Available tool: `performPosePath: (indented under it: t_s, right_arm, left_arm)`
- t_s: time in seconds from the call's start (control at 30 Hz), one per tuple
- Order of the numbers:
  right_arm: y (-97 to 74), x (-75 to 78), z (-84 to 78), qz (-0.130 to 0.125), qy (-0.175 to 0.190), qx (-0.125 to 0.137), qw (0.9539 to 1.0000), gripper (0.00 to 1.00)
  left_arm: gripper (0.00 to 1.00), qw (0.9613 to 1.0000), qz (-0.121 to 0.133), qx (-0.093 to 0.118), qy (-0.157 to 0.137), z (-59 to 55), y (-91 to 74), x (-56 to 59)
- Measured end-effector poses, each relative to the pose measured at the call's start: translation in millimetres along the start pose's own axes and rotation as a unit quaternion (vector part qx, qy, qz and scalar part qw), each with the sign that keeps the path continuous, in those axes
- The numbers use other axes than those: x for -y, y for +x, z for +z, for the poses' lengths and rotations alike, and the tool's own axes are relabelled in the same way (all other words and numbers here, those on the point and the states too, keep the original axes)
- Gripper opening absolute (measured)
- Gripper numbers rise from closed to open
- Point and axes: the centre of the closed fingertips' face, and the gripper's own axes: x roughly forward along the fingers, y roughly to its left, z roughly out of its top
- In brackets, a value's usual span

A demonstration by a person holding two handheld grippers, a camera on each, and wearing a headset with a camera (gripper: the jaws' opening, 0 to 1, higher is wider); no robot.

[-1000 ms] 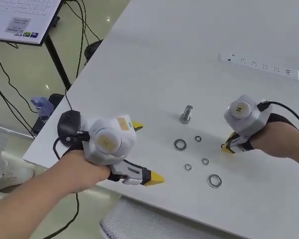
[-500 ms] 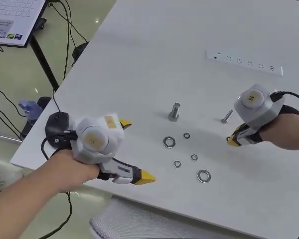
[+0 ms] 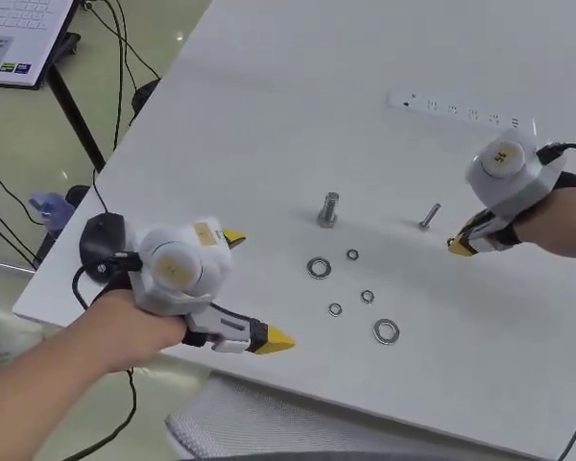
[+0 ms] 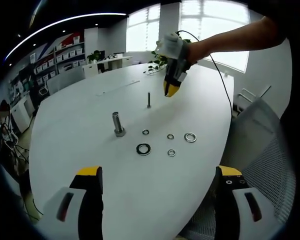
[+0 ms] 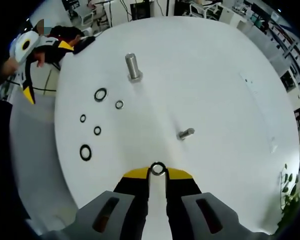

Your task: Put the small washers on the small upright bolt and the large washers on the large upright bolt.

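White tabletop (image 3: 269, 115) carries two upright bolts: the large bolt (image 3: 328, 209) and, at its 3 o'clock in the head view, the small bolt (image 3: 429, 216). One power strip (image 3: 461, 110) lies at 1 o'clock, well apart. Five washers lie loose between 5 and 6 o'clock of the large bolt: two large washers (image 3: 319, 267) and three small washers (image 3: 367, 297), none touching. Your right gripper (image 3: 458, 247) sits near the small bolt at its 4 o'clock, jaws drawn almost together and pinching a sixth washer (image 5: 158, 169) at the tips. Your left gripper (image 3: 254, 286) is at 8 o'clock of the large bolt by the table edge, jaws spread wide with nothing between them.
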Motion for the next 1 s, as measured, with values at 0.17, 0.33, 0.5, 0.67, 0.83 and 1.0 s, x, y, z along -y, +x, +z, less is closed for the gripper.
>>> performPosePath:
  t_s: [0.17,0.33,0.5,0.67,0.83,1.0]
  right_arm:
    - [-6.2,13.6,6.5,-0.005,-0.001,0.002,1.0000,0.12]
    - [-11.5,29.0,14.8,-0.010,-0.004,0.004,0.9999,0.12]
    - [-11.5,46.8,26.7,-0.013,-0.009,0.010,0.9998,0.12]
    - [-10.6,44.0,32.6,-0.012,-0.018,0.011,0.9997,0.12]
    - [-6.3,43.3,37.4,-0.011,-0.027,0.009,0.9996,0.12]
    - [1.8,50.8,38.4,-0.008,-0.033,0.005,0.9994,0.12]
  left_arm:
    - [0.94,1.0000,-0.004,0.003,-0.005,0.2,0.7,0.7]
    - [0.95,0.9999,-0.007,0.006,-0.008,0.6,1.5,1.3]
    - [0.94,0.9999,-0.011,0.006,-0.012,-0.1,1.7,1.1]
    - [0.94,0.9999,-0.009,0.003,-0.008,-1.3,2.0,0.2]
    - [0.94,0.9999,-0.009,0.002,-0.007,-1.3,1.8,-1.2]
    - [0.95,1.0000,-0.008,0.003,-0.004,-0.6,1.1,-2.6]
